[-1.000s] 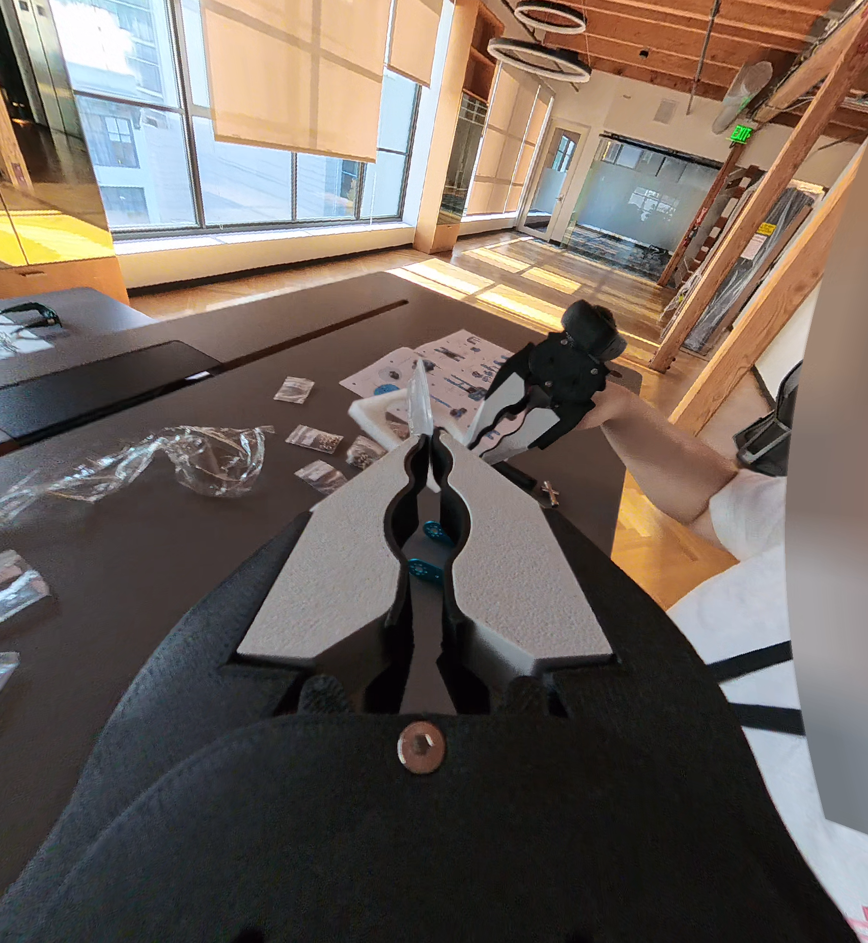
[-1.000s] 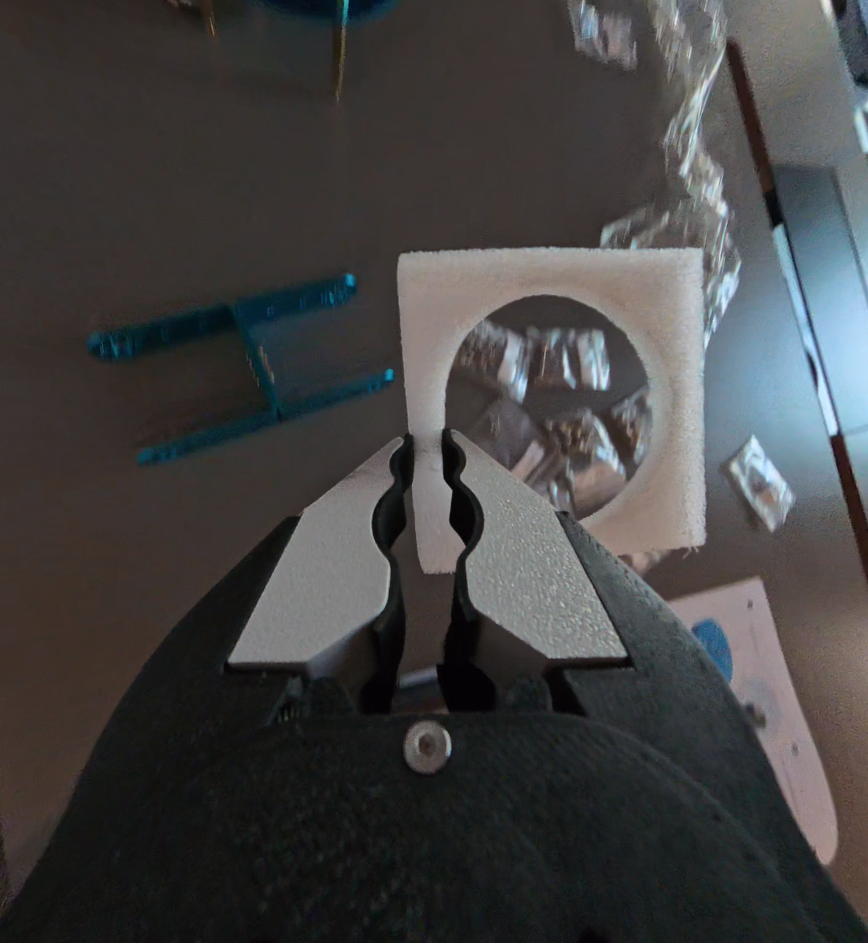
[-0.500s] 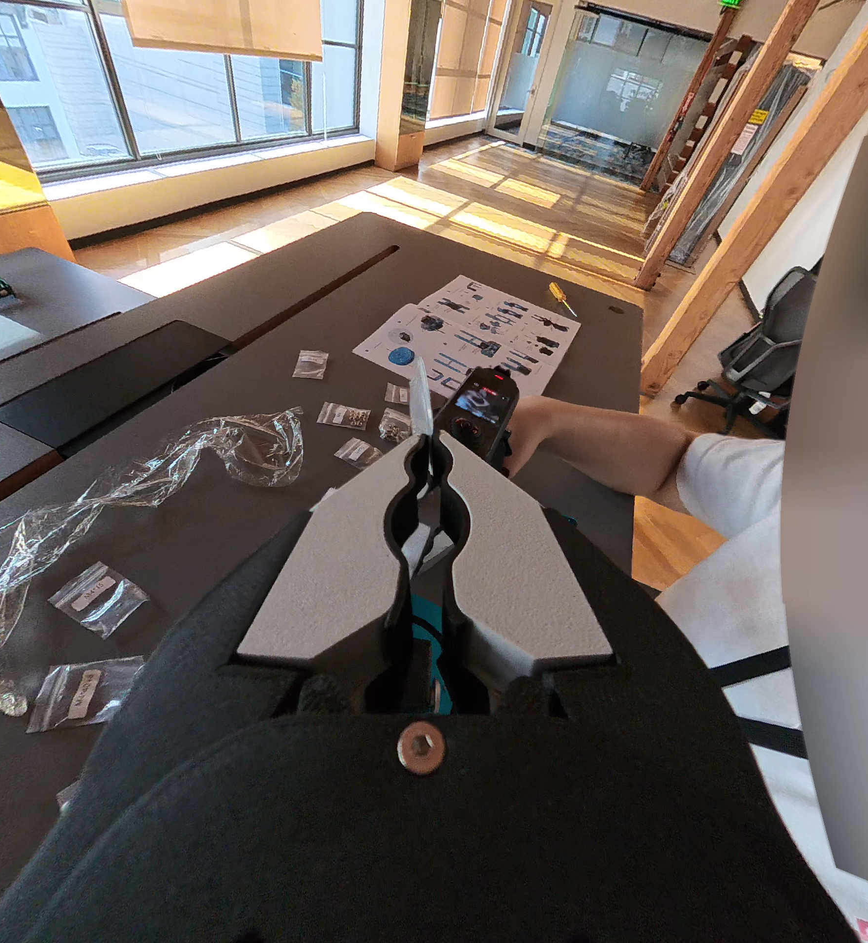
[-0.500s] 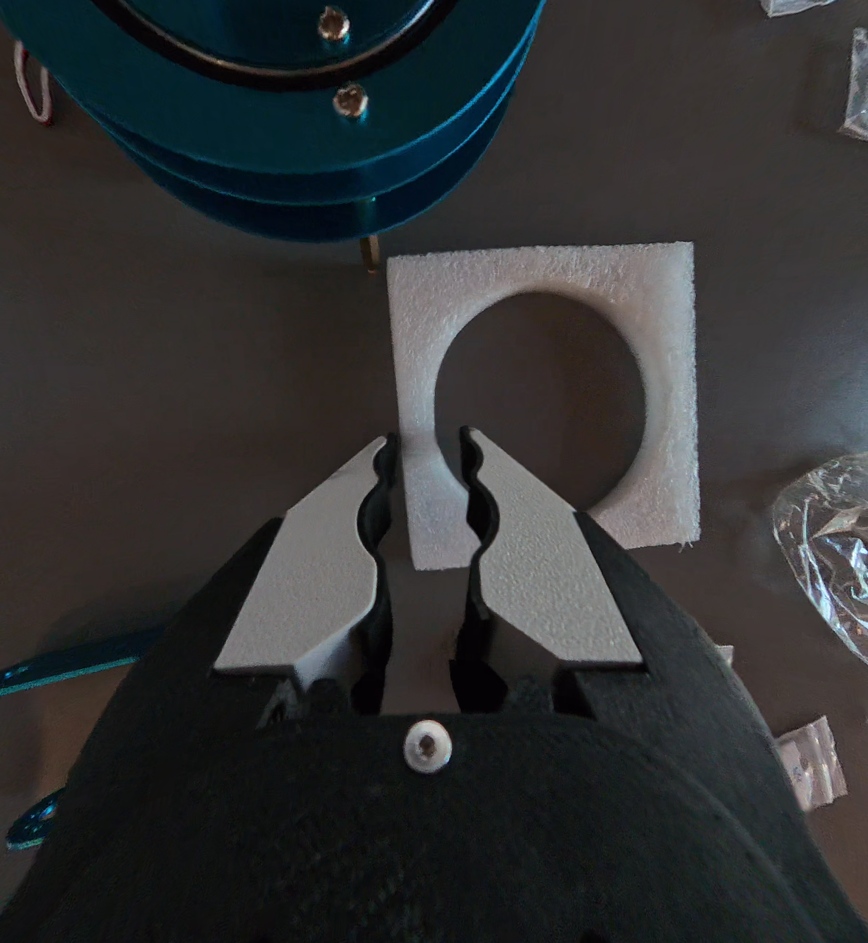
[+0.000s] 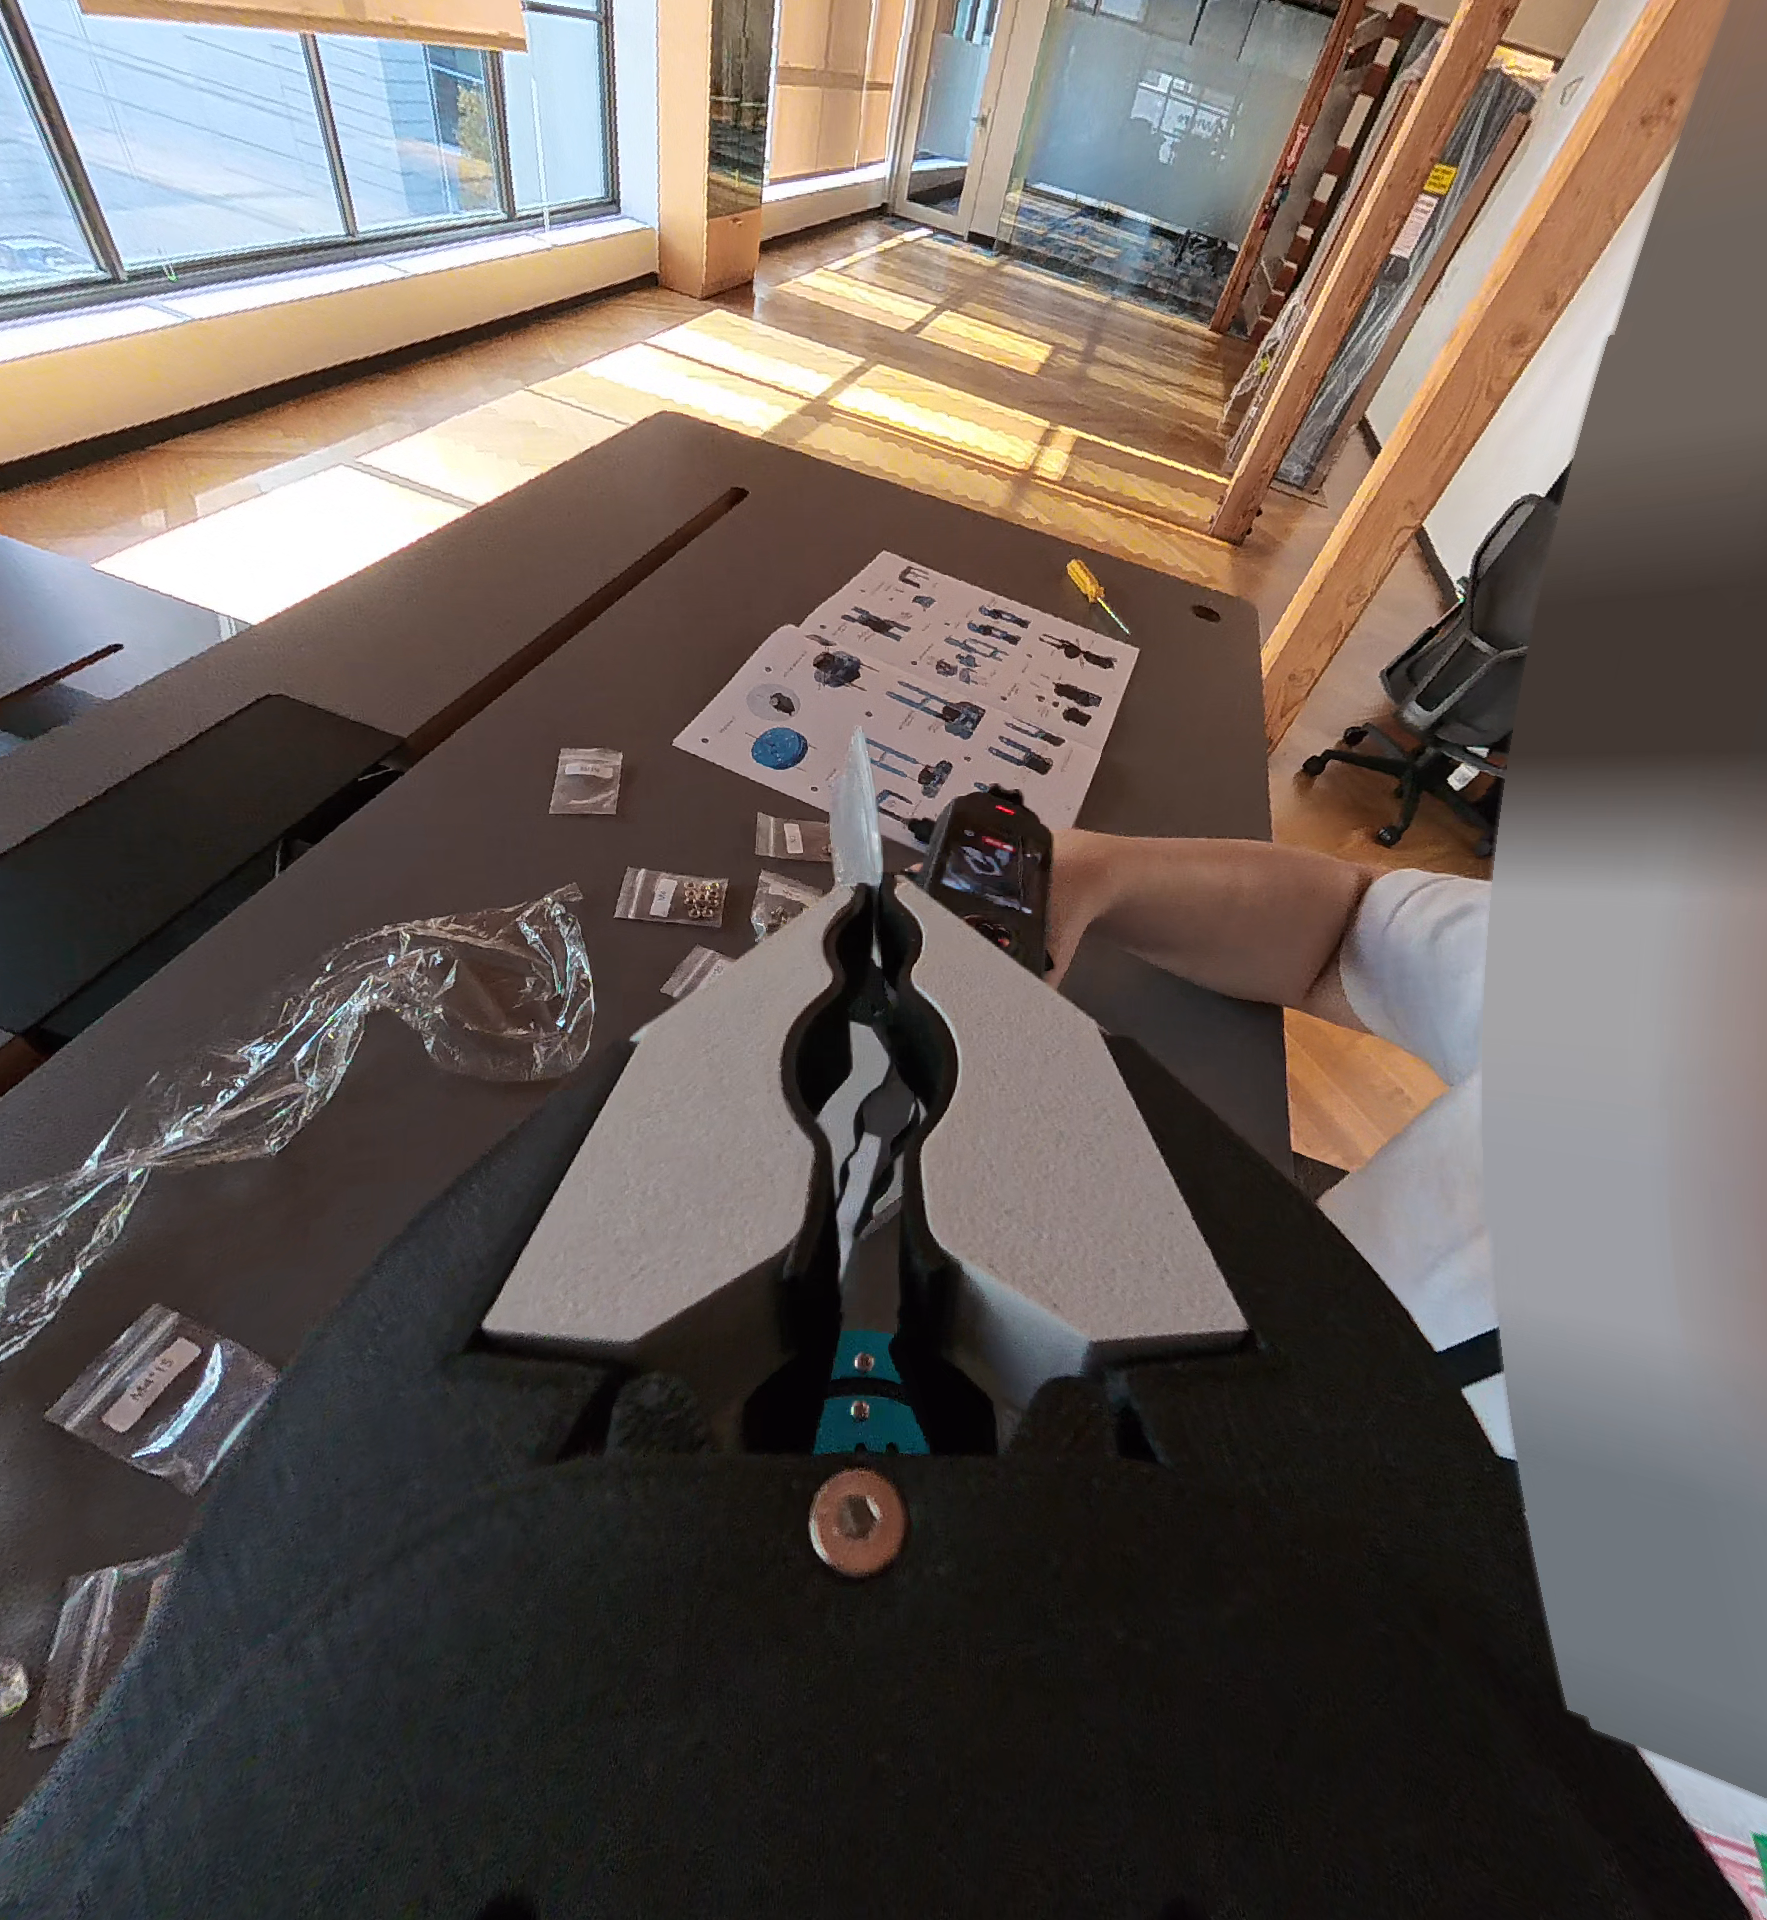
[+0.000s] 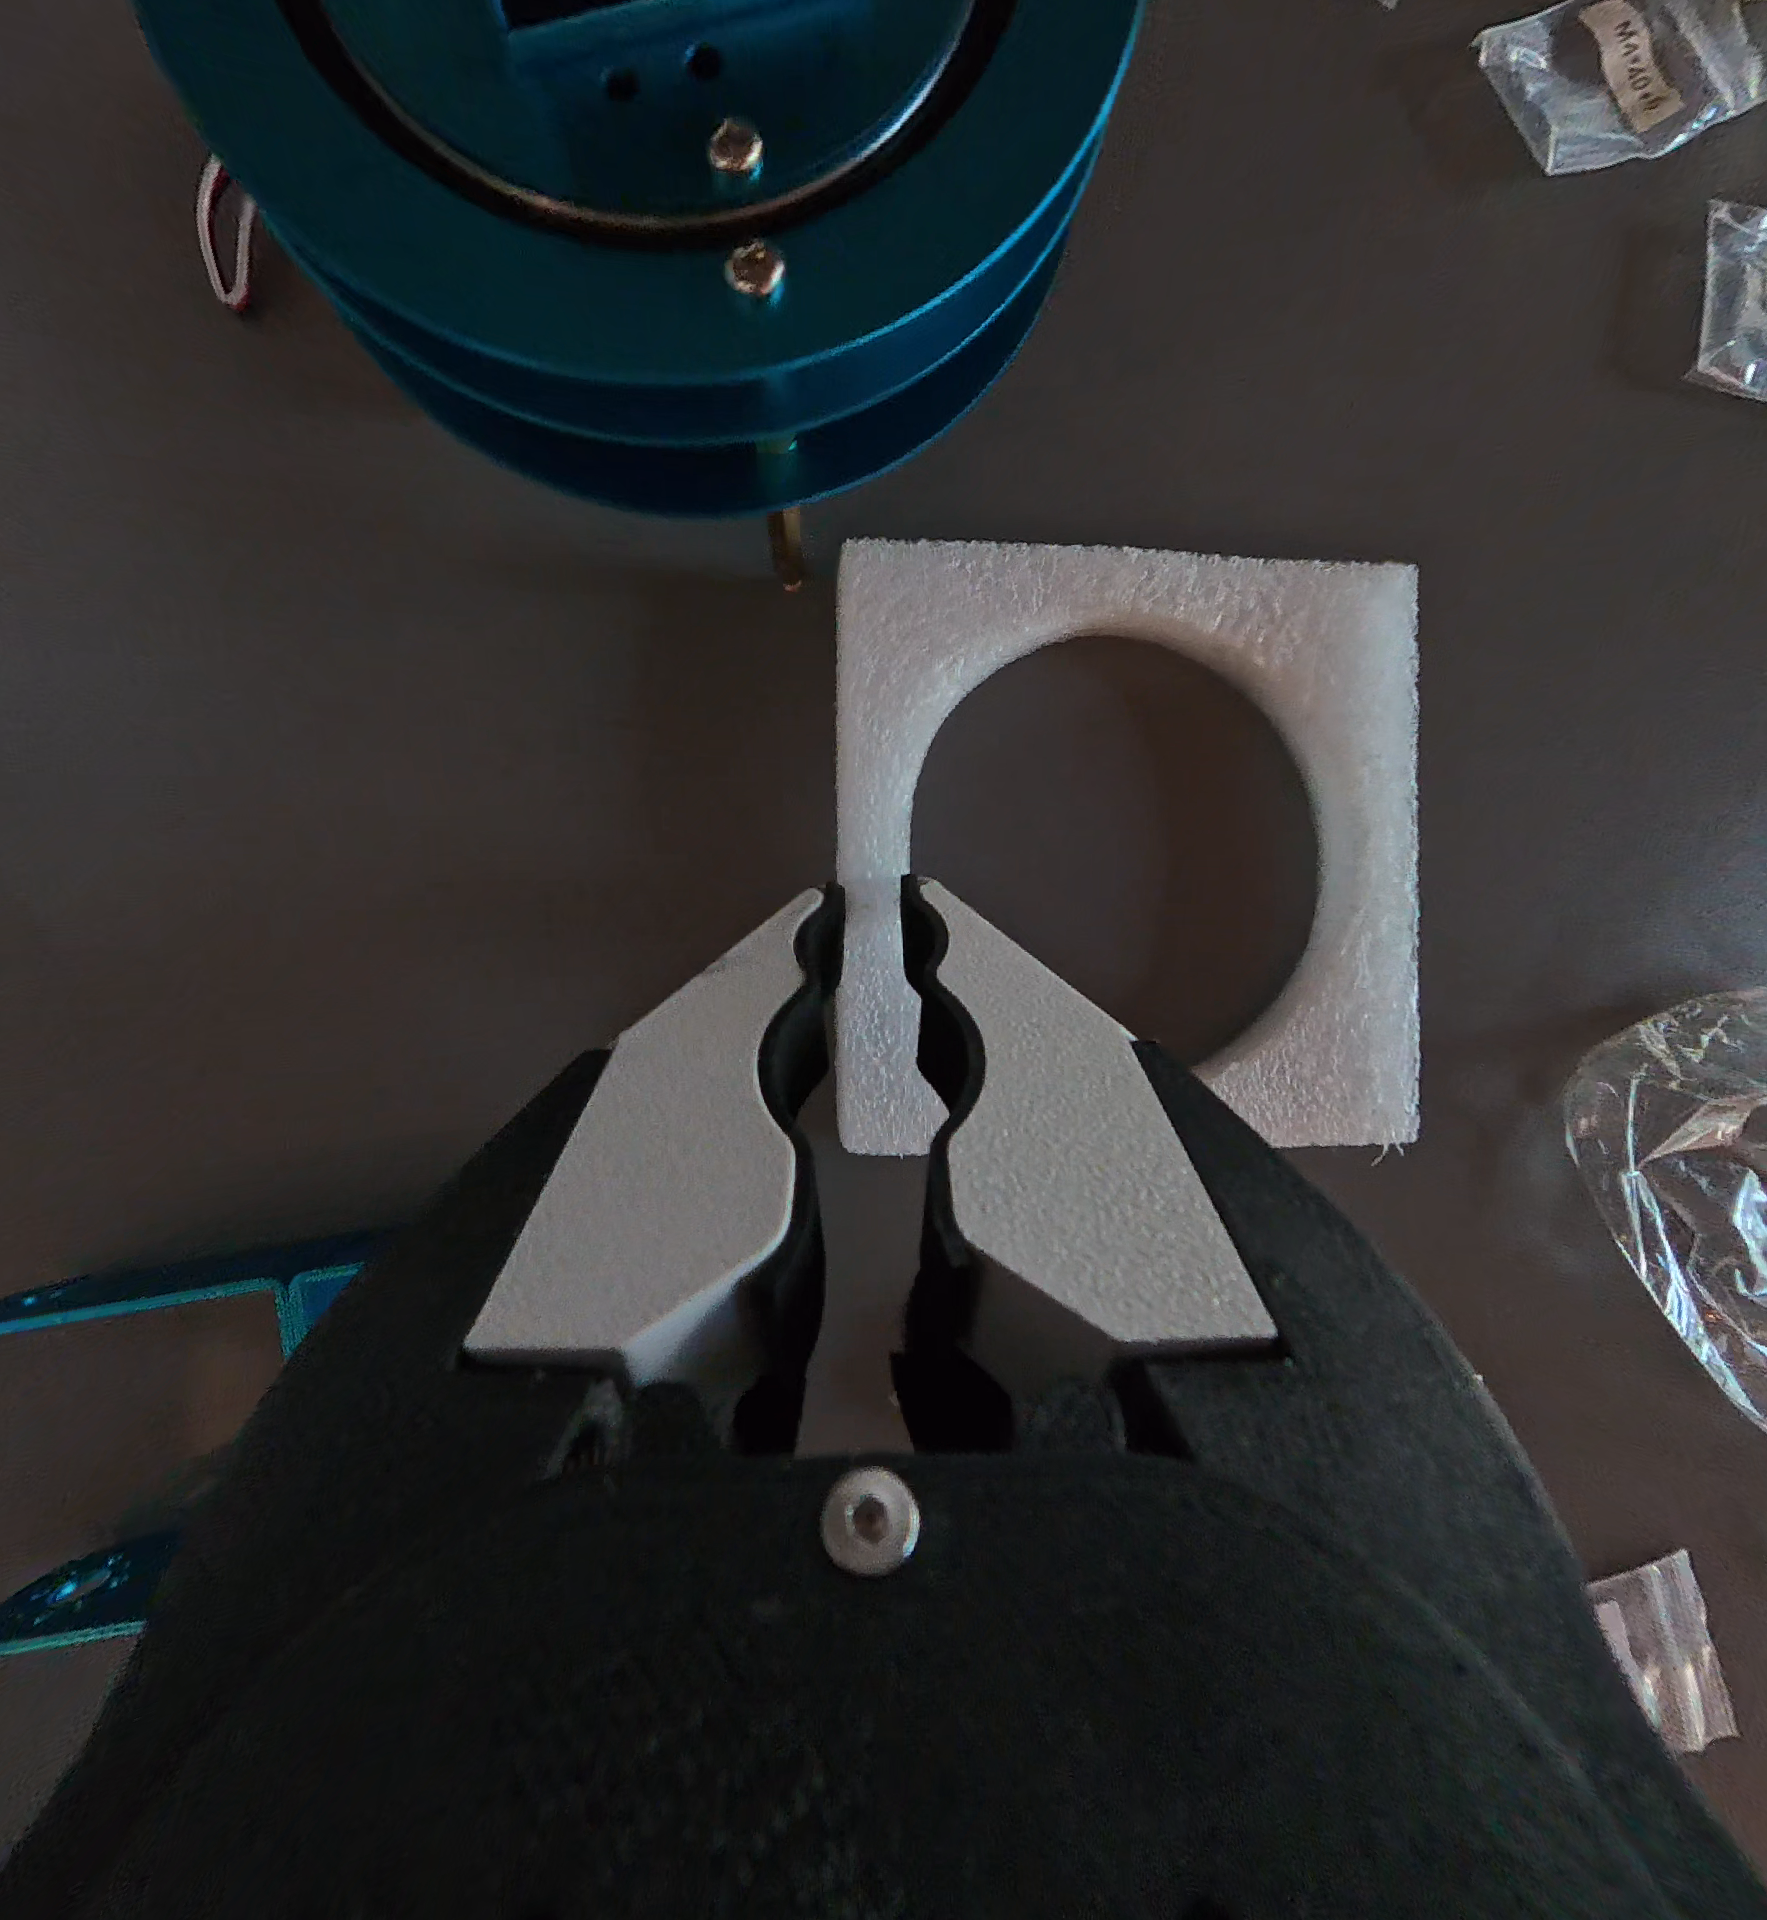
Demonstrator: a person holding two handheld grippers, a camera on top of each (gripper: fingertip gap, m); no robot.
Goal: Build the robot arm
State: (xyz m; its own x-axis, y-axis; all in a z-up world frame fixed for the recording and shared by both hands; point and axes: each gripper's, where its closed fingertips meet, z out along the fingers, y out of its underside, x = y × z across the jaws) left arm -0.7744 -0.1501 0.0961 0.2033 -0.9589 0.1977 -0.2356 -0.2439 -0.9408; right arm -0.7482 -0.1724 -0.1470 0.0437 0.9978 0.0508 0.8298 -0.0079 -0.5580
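My left gripper (image 5: 874, 906) is shut on a thin clear plastic piece (image 5: 856, 805) that sticks up past its tips, above the dark table (image 5: 443, 727). A teal part (image 5: 861, 1392) shows below through the gap between the jaws. My right gripper (image 6: 874, 896) is shut on the left strip of a white foam square with a round hole (image 6: 1367, 831), low over the table. It is just right of a stacked blue round disc assembly (image 6: 650, 343). The right gripper also shows in the left wrist view (image 5: 988, 883), held by a bare arm.
A blue bracket (image 6: 131, 1294) lies at the lower left. Crumpled clear wrap (image 6: 1710, 1195) and small hardware bags (image 6: 1617, 83) lie to the right. An instruction sheet (image 5: 920, 686), a yellow screwdriver (image 5: 1097, 594), more wrap (image 5: 422, 997) and bags (image 5: 671, 894) lie on the table. Spacing between my two grippers at the tips: around 25 cm.
My right gripper carried the foam square from above the bags to beside the blue disc assembly, widened a little, then closed on it again. My left gripper still holds the plastic piece.
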